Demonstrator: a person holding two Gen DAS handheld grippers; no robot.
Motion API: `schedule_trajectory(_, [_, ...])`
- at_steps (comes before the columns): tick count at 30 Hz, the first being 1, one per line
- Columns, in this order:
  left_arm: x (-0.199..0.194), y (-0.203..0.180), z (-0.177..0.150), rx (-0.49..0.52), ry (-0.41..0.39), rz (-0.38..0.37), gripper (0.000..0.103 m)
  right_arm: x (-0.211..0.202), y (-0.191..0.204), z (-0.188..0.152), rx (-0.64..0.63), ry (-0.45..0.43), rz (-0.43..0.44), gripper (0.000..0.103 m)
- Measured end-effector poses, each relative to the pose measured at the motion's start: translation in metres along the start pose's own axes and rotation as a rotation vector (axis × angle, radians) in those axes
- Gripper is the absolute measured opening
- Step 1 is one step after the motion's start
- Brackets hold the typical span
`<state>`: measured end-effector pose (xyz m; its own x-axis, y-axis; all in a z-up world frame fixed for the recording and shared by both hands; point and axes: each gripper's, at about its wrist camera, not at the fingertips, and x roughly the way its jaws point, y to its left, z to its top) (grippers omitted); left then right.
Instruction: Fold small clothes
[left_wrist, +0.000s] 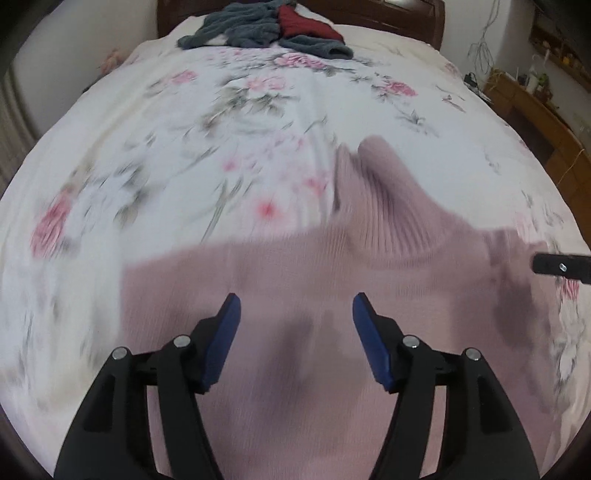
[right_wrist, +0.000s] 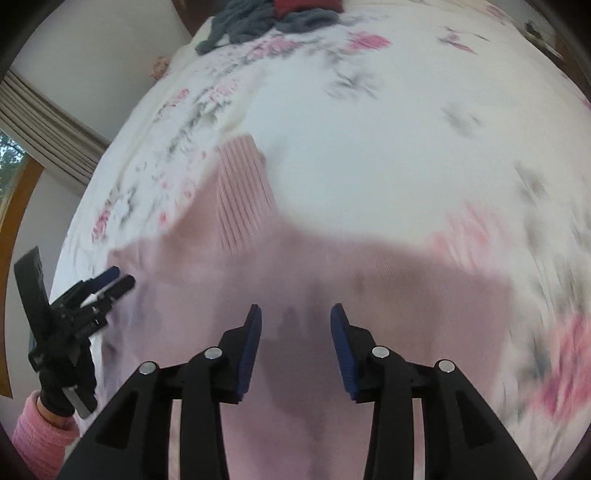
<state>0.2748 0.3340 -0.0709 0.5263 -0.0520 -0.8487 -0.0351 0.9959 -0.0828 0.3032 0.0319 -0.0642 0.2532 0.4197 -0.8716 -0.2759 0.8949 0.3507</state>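
A pale pink ribbed knit top (left_wrist: 295, 280) (right_wrist: 314, 277) lies spread on the floral bedspread (left_wrist: 192, 122) (right_wrist: 388, 129), its ribbed collar (left_wrist: 373, 177) (right_wrist: 243, 184) pointing away from me. My left gripper (left_wrist: 296, 304) hovers open over the top's body, nothing between its blue pads. My right gripper (right_wrist: 295, 315) is also open above the top. In the right wrist view the left gripper (right_wrist: 120, 278) shows at the top's left edge, held by a hand in a pink sleeve (right_wrist: 37, 439). Both views are motion-blurred.
A heap of grey-blue and dark red clothes (left_wrist: 266, 29) (right_wrist: 266, 18) lies at the far end of the bed by the wooden headboard (left_wrist: 406, 22). A wooden shelf unit (left_wrist: 535, 107) stands to the right of the bed, and curtains (right_wrist: 48, 125) hang at the left.
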Motion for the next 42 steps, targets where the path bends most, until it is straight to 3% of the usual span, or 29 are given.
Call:
schedule_trajectory(4, [0.033, -0.007, 0.034, 0.034, 0.030, -0.038, 0.065, 0.044, 0.009, 0.054, 0.039, 0.025, 0.088, 0.043])
schedule_trajectory(7, [0.056, -0.014, 0.051, 0.057, 0.055, -0.068, 0.066, 0.070, 0.017, 0.080, 0.039, 0.047, 0.134, 0.056])
schedule_trajectory(11, [0.082, -0.023, 0.059, 0.053, 0.075, -0.133, 0.066, 0.100, 0.018, 0.097, 0.081, 0.057, 0.183, 0.058])
schedule_trajectory(13, [0.092, -0.027, 0.059, 0.057, 0.093, -0.109, 0.060, 0.117, 0.018, 0.100, 0.086, 0.082, 0.178, 0.059])
schedule_trajectory(14, [0.096, -0.028, 0.059, 0.053, 0.098, -0.100, 0.053, 0.122, 0.019, 0.100, 0.081, 0.084, 0.170, 0.059])
schedule_trajectory(15, [0.097, -0.027, 0.059, 0.046, 0.097, -0.102, 0.048, 0.125, 0.020, 0.100, 0.077, 0.081, 0.165, 0.053])
schedule_trajectory(17, [0.095, -0.029, 0.057, 0.037, 0.091, -0.137, 0.022, 0.125, 0.022, 0.099, 0.068, 0.064, 0.178, 0.036])
schedule_trajectory(21, [0.078, -0.036, 0.051, 0.086, 0.039, -0.104, 0.011, 0.110, 0.030, 0.094, -0.003, 0.027, 0.152, 0.009])
schedule_trajectory(26, [0.047, -0.024, 0.044, 0.042, -0.029, -0.173, 0.008, 0.069, 0.030, 0.084, -0.028, -0.048, 0.204, 0.009])
schedule_trajectory(33, [0.007, -0.023, 0.018, 0.067, -0.115, -0.231, 0.008, 0.037, 0.038, 0.066, -0.082, -0.057, 0.238, 0.009])
schedule_trajectory(38, [-0.024, -0.019, -0.021, 0.088, -0.160, -0.286, 0.008, 0.001, 0.049, 0.024, -0.193, -0.079, 0.261, 0.009])
schedule_trajectory(42, [-0.029, -0.014, -0.051, 0.091, -0.120, -0.313, 0.009, -0.008, 0.053, -0.018, -0.258, -0.047, 0.267, 0.009])
